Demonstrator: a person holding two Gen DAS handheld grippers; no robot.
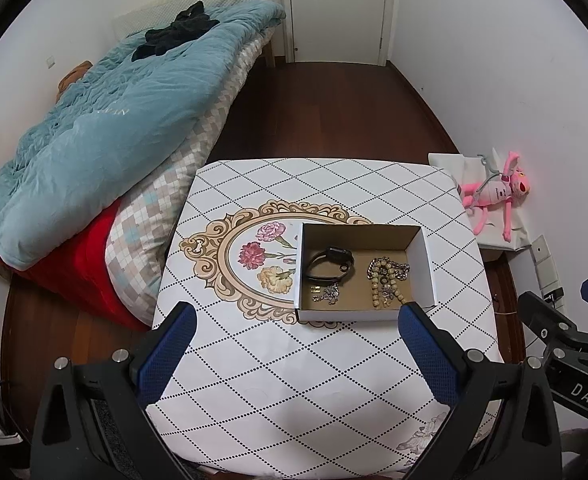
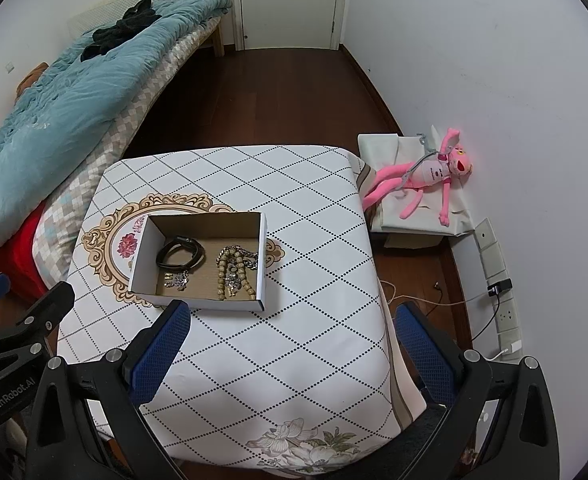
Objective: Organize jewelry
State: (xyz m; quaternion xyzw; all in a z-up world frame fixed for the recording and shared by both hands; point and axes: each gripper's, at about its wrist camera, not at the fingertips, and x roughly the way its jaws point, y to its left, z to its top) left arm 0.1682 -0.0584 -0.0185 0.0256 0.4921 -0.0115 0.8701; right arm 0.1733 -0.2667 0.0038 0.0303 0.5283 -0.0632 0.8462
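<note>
An open white cardboard box [image 1: 425, 268] stands on the patterned table [image 1: 334, 380]. Inside lie a black watch [image 1: 328, 265], a beaded bracelet with a silver chain [image 1: 386, 276] and small silver and gold pieces [image 1: 326, 293]. The box also shows in the right wrist view [image 2: 262, 264], with the watch [image 2: 181, 257] and the beads [image 2: 233, 270]. My left gripper [image 1: 297, 322] is open and empty, held above the table just in front of the box. My right gripper [image 2: 293, 322] is open and empty, in front of and right of the box.
A bed with a blue quilt [image 1: 105, 120] lies left of the table. A pink plush toy [image 2: 434, 178] lies on a white box by the right wall. Wall sockets and cables [image 2: 498, 292] sit low on the right. Dark wood floor [image 1: 314, 112] leads to a white door.
</note>
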